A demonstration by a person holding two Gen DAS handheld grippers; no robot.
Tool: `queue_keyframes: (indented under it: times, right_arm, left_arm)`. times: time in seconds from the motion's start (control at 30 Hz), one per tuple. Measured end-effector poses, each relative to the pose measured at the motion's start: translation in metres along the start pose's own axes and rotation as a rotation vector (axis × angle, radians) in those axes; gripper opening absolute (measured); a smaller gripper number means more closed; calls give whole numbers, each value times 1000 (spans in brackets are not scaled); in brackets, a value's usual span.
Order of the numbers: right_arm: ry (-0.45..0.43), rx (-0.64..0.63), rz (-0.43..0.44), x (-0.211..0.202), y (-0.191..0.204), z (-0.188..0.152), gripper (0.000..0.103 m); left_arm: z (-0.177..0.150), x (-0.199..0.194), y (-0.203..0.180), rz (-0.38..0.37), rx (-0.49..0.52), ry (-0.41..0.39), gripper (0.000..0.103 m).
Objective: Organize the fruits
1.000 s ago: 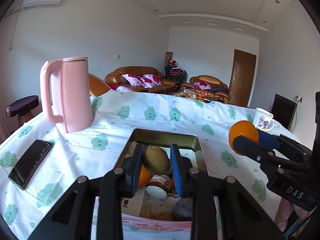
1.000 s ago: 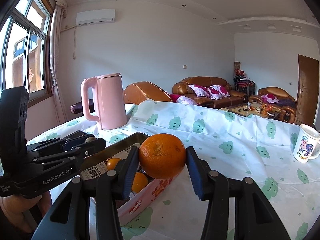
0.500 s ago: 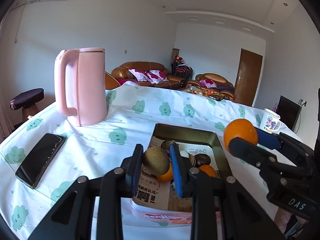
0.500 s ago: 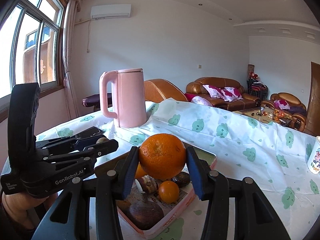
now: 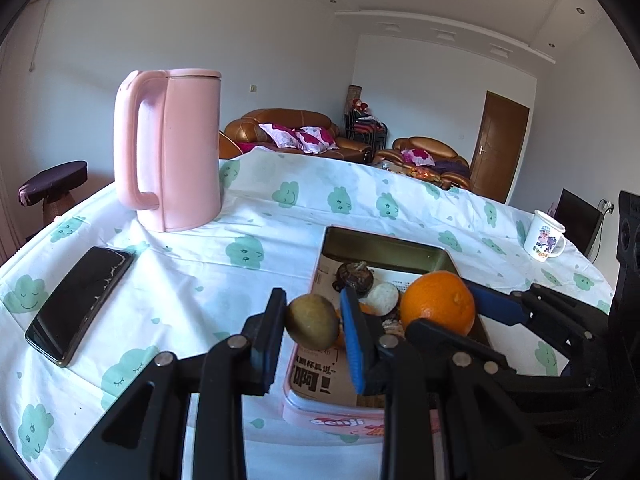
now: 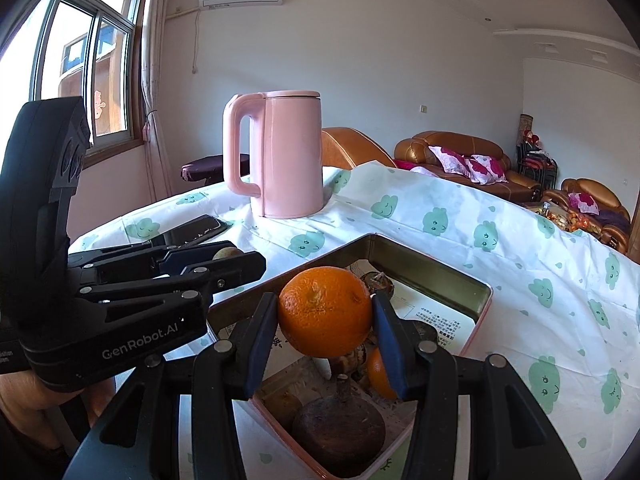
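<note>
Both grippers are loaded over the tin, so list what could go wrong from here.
1. The two grippers sit close together: the right gripper with its orange could bump the left gripper and knock loose the kiwi.
2. The tin already holds several fruits; a dropped orange may bruise them or roll out.
3. The tin's rim could catch a lowering finger and shift the tin on the tablecloth.

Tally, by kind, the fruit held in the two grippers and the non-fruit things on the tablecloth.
Orange: 1
Greenish-brown fruit: 1
Pink kettle: 1
Phone: 1
Mug: 1
Tin: 1
Total: 6
</note>
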State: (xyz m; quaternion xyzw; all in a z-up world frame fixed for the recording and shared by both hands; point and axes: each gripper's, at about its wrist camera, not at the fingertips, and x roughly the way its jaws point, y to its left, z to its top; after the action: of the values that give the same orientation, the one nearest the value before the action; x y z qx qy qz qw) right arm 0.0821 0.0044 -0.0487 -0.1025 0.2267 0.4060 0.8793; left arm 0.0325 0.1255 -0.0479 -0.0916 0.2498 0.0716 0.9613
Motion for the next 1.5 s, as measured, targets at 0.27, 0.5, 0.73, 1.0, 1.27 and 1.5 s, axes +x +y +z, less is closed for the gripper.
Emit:
queue_keyframes:
  times: [0.27,0.5,0.73,1.0,1.27,1.5]
  right_arm:
    - [32,-5,19,7,0,1,50]
    - [81,25,60,17,-6,0,51]
    - [92,51,73,19,-11,-1,61]
    - [41,67,54,8,-14,0,70]
    - [0,42,-17,-8,-13,-2,72]
    - [-93,52,-102,-41,-22,4,78]
  left_arm:
    - [-5,8,4,8,-6,35,29]
    - [-7,14,5,8,4,44,29]
    - [-10,17,8,-4,-3,53,34]
    - [-9,7,12,16,-16,32,62]
    - [-5,-8,11,20,-29,-14,80]
    - [0,-22,1,13,-14,-63,93]
